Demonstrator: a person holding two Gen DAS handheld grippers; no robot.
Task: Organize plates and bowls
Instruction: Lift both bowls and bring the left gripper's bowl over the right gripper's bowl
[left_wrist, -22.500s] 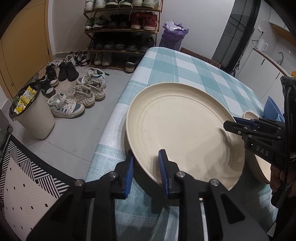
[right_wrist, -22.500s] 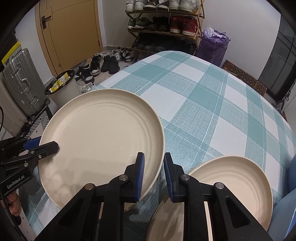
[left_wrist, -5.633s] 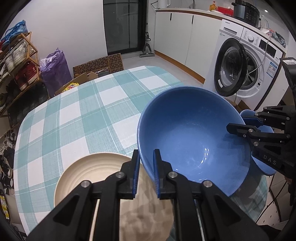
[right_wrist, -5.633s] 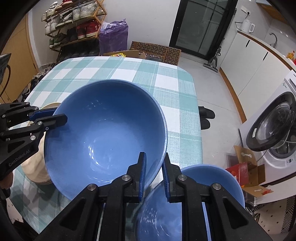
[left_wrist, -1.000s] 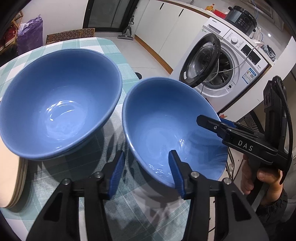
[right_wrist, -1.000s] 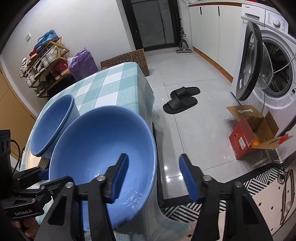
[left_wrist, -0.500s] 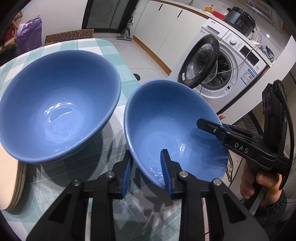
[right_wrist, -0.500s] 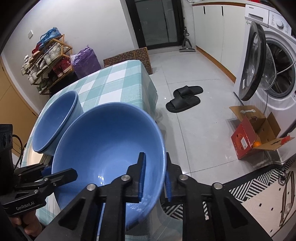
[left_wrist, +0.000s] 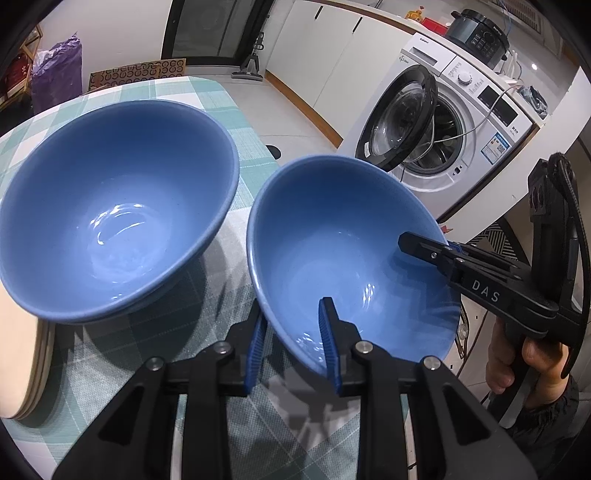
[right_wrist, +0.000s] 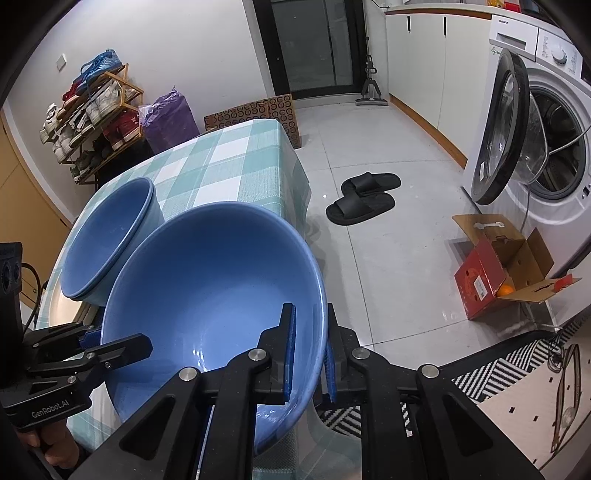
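Observation:
A blue bowl (left_wrist: 332, 258) sits tilted at the near corner of the checked table (left_wrist: 207, 99). My left gripper (left_wrist: 291, 343) is shut on its near rim, one pad inside the wall and one outside. My right gripper (right_wrist: 310, 339) is shut on the opposite rim of the same blue bowl (right_wrist: 207, 295). Each gripper shows in the other's view: the right gripper (left_wrist: 424, 247) and the left gripper (right_wrist: 122, 343). A second blue bowl (left_wrist: 110, 221) rests to the left on beige plates (left_wrist: 22, 369). In the right wrist view this second blue bowl (right_wrist: 107, 236) shows a double rim, as if stacked.
The table edge (right_wrist: 295, 177) drops off just beyond the held bowl. On the floor are black slippers (right_wrist: 362, 199), a red cardboard box (right_wrist: 495, 273) and a patterned rug (right_wrist: 517, 369). A washing machine (left_wrist: 443, 122) stands with its door open. A shoe rack (right_wrist: 92, 110) stands by the far wall.
Both grippers' jaws stood wide apart around the bowl's rim a second ago and have since closed onto it. Neither hand has shifted.

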